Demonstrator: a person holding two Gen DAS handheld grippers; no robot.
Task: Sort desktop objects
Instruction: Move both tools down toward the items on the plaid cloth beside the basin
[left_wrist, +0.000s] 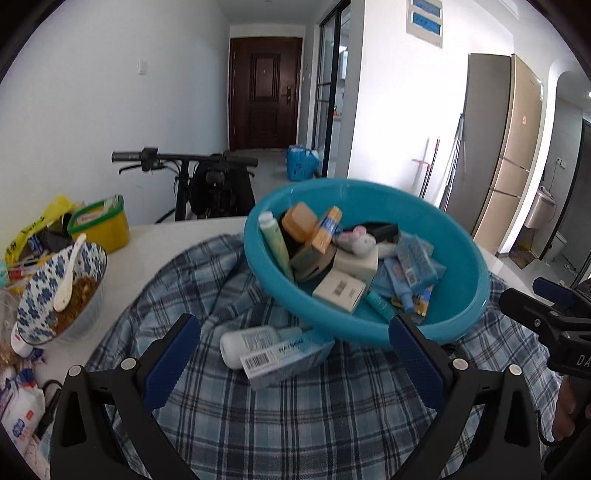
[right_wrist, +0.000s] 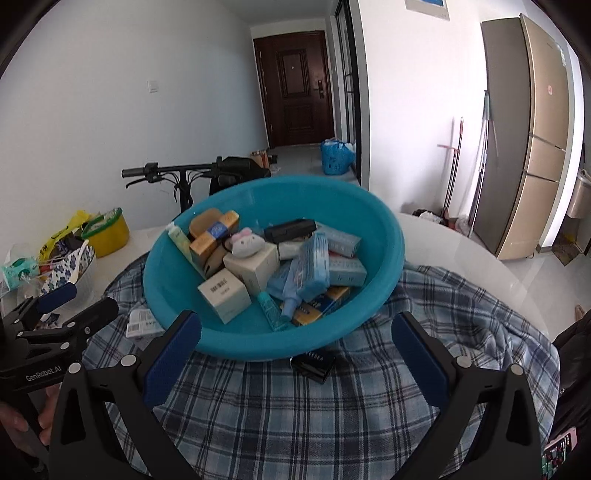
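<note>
With both jaws spread wide and nothing between them, the left hand-held gripper (left_wrist: 295, 354) hangs just short of a white bottle (left_wrist: 251, 343) and a pale blue box (left_wrist: 286, 360) with a barcode label, both lying on the plaid cloth (left_wrist: 295, 424) against the near wall of the blue basin (left_wrist: 458, 317). The right hand-held gripper (right_wrist: 295, 354) is likewise released and empty, lined up on the basin's near rim, with a small black box (right_wrist: 314, 365) on the cloth just below that rim.

Risks as I read them:
- Bottle and box touch each other. Closing on one will likely drag or pinch the other.
- Bottle is round and lies on its side; a shallow pinch could squirt it out.
- Cloth is rumpled, so a low approach may snag a fold, tug the cloth and shift the basin.
- Basin sits tilted toward the camera and is heaped. A knock on the rim could spill it.
- A bowl (left_wrist: 59, 291) of food with a spoon stands on the worktop (left_wrist: 155, 240) to the left; a wide swing could hit it.

Basin contents: small cartons, tubes, an orange case, a plush bunny clip, blue packets, loosely piled and overlapping.
</note>
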